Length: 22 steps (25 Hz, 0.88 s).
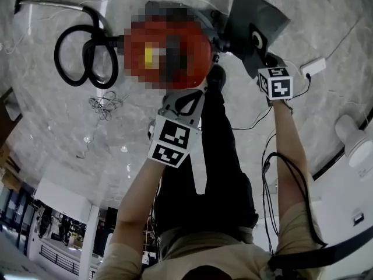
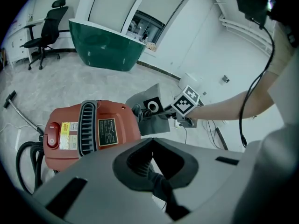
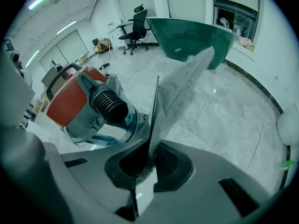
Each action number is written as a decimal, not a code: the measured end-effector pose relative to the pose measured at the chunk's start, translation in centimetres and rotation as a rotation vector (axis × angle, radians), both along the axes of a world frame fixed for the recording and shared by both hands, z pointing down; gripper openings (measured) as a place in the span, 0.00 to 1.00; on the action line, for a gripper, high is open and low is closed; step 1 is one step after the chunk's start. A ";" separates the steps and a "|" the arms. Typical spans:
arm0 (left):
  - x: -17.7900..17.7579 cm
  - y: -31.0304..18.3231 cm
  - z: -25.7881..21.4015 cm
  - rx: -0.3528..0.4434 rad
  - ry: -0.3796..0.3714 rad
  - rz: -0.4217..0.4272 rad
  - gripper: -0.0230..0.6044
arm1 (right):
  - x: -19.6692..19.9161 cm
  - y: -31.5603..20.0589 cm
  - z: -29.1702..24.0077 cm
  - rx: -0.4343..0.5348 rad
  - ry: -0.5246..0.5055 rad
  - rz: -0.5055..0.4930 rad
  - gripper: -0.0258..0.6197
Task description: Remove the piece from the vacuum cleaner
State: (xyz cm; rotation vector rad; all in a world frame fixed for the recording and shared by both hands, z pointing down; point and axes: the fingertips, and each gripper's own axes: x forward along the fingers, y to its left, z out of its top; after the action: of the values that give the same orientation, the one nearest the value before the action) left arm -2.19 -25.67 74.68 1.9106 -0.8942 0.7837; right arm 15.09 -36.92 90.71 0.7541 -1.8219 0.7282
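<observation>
On the pale marbled floor in the head view lies the red vacuum cleaner (image 1: 195,51), partly under a mosaic patch, with its black hose (image 1: 87,57) looped to one side. The right gripper (image 1: 265,60) is clamped on the piece (image 1: 256,16), a flat grey panel with a round hole, held up just beside the cleaner's front end. The left gripper (image 1: 198,95) hangs close over the cleaner's body, its marker cube (image 1: 172,140) towards the person's forearm.

From the left gripper view, the left gripper (image 2: 153,169) has its jaws together with nothing between them. Beyond them sits the vacuum cleaner (image 2: 88,132), with the piece (image 2: 149,118) at its far end and the right gripper's marker cube (image 2: 187,101) just behind that. A green counter (image 2: 107,45) and an office chair (image 2: 46,27) stand farther back.

Along the right gripper view, the right gripper (image 3: 150,164) pinches the lower edge of the piece (image 3: 180,92), seen nearly edge-on and rising upright from the jaws, its surface finely textured. The vacuum cleaner (image 3: 70,101) lies near, its black ribbed inlet (image 3: 108,105) facing the piece but apart from it. The green counter (image 3: 196,36) and office chair (image 3: 138,24) are well behind.
</observation>
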 end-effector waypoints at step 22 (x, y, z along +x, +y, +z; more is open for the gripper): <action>-1.9 2.0 -4.8 0.032 0.021 -0.010 0.04 | 2.6 -0.3 -6.1 -0.075 -0.259 0.597 0.07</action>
State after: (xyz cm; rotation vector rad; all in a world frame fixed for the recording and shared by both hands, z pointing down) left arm -4.10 -23.62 69.89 1.9374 -0.9075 0.7470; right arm 17.64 -37.18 84.65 1.2193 -1.7881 1.3226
